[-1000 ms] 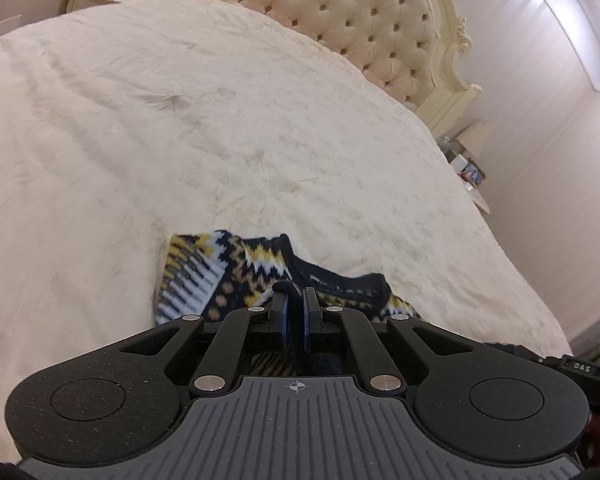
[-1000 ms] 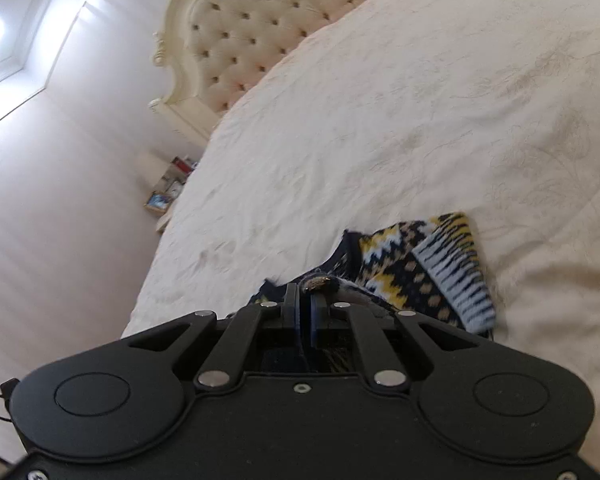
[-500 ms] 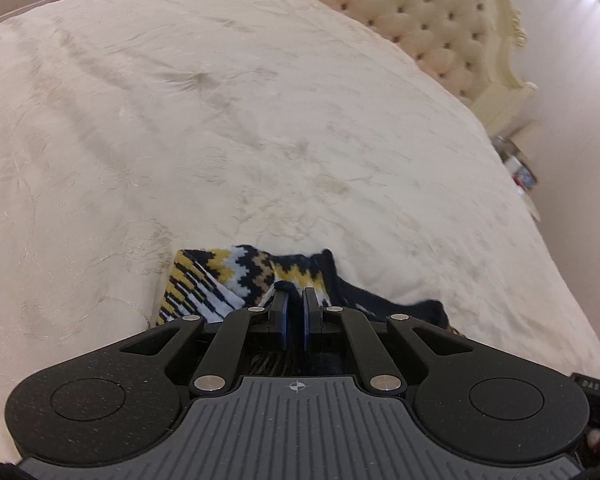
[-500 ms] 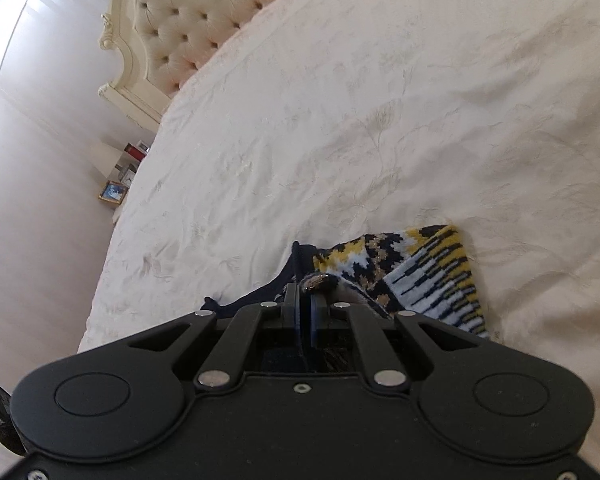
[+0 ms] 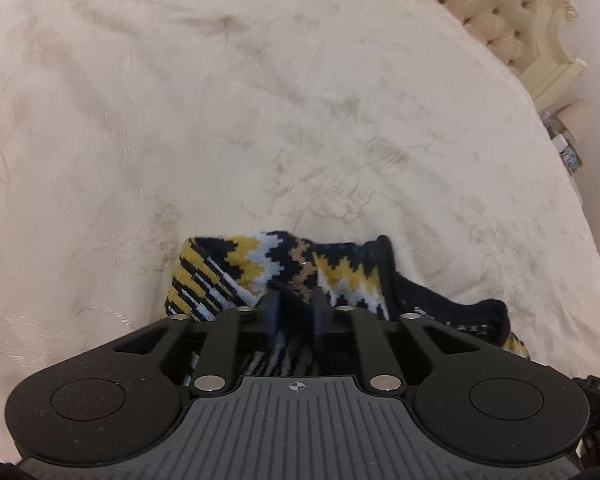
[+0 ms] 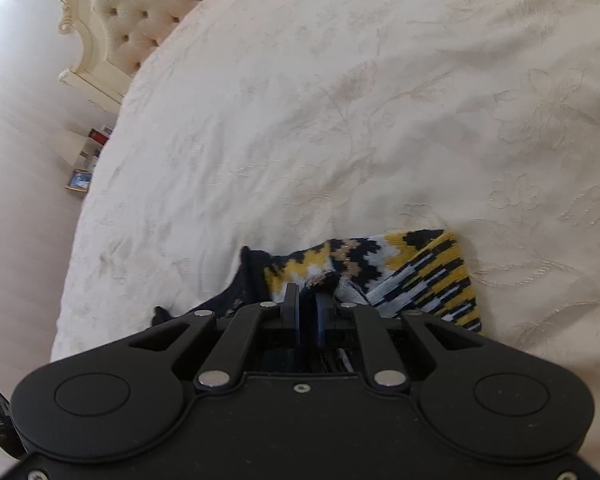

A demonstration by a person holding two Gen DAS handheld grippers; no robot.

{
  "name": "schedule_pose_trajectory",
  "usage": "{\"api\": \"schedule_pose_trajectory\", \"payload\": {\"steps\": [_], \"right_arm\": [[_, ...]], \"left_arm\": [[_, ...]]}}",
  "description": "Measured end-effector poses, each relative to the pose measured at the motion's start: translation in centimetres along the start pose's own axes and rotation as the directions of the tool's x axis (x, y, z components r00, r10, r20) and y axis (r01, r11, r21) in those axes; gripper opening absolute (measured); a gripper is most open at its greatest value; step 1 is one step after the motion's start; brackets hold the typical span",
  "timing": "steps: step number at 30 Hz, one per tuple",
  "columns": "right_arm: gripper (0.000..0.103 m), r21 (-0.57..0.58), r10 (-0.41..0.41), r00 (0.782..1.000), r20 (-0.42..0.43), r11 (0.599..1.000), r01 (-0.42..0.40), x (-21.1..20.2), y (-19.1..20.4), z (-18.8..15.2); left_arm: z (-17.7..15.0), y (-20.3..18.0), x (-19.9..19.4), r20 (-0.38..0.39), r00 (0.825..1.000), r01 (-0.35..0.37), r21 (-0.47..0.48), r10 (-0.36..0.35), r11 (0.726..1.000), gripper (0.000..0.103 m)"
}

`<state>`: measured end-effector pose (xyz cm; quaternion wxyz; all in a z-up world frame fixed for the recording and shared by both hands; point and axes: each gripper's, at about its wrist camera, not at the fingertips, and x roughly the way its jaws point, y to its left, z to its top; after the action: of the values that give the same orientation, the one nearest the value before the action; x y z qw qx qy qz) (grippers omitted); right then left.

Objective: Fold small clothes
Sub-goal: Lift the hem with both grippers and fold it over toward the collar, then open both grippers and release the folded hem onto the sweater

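A small knitted garment (image 5: 260, 268) in navy, yellow and white zigzags lies bunched on the cream bedspread (image 5: 220, 120), right in front of both grippers. My left gripper (image 5: 294, 304) has its jaws a little apart, with the knit between them. My right gripper (image 6: 308, 300) is nearly shut, with a fold of the same garment (image 6: 412, 276) pinched at its fingertips. The part of the garment under the gripper bodies is hidden.
The tufted headboard (image 5: 500, 4) stands at the far end of the bed, also in the right wrist view (image 6: 140, 4). A bedside table with small items (image 6: 88, 160) is beside the bed. The bed edge (image 6: 76, 280) runs close on the right gripper's left.
Both grippers have tilted down and come closer to the bedspread with the garment. The left jaws, shut before, now stand slightly apart. The right jaws have also parted a little.
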<state>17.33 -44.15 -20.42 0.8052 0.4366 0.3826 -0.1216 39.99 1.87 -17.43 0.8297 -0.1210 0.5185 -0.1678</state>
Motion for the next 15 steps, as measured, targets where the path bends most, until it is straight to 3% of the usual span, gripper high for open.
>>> {"api": "schedule_pose_trajectory", "payload": {"steps": [3,7,10,15], "right_arm": [[0.022,-0.009,-0.014,1.0,-0.009,1.0,0.014,0.3,0.0,0.1],[0.054,-0.053,-0.014,0.999,0.031,0.998,0.015,-0.3,0.4,0.3],[0.059,-0.1,-0.029,0.997,0.067,0.994,0.035,-1.1,1.0,0.8],[0.065,-0.232,-0.047,0.994,0.098,0.97,0.069,-2.3,3.0,0.4]], "left_arm": [[0.2,0.4,-0.2,0.022,1.0,-0.007,-0.008,0.007,1.0,0.036],[0.9,0.2,-1.4,0.064,0.998,-0.005,0.014,0.004,1.0,0.055],[1.1,-0.4,-2.3,0.081,0.997,-0.017,0.057,0.013,0.998,0.066],[0.1,-2.7,-3.6,0.069,0.997,-0.039,0.156,0.028,0.987,0.07]]}}
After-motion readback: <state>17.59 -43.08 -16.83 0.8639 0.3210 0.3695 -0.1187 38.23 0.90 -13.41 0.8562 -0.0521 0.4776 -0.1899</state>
